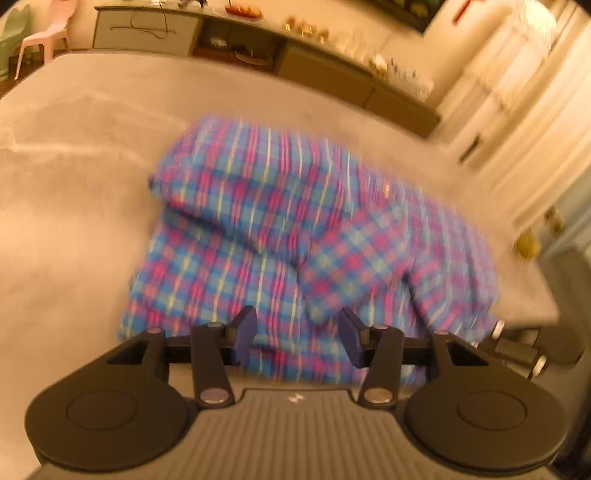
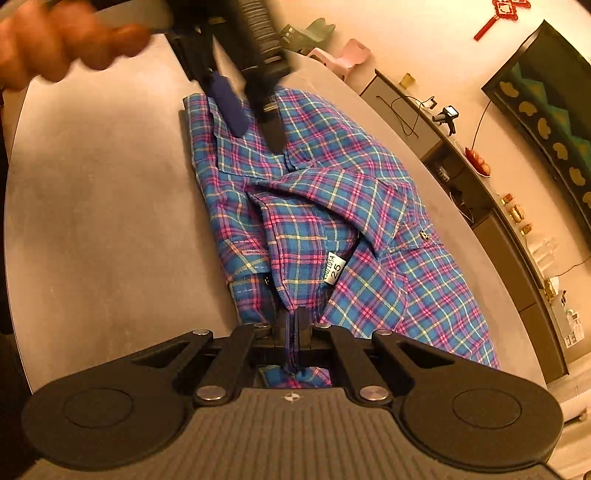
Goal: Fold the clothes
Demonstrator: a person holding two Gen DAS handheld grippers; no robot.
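Observation:
A blue, pink and yellow plaid shirt (image 1: 280,229) lies partly folded on a grey table (image 1: 74,192). The left wrist view is blurred. My left gripper (image 1: 297,338) is open and empty, just above the shirt's near edge. In the right wrist view the shirt (image 2: 332,206) lies lengthwise with a white size label (image 2: 334,267) showing. My right gripper (image 2: 294,326) is shut on a fold of the shirt by the collar. The left gripper (image 2: 258,129) shows at the far end of the shirt, its jaws apart, with a hand behind it.
The grey table (image 2: 92,206) has bare surface to the left of the shirt. A long dark sideboard (image 2: 498,229) with small items runs along the wall on the right. A pink plastic chair (image 1: 48,26) stands beyond the table's far corner.

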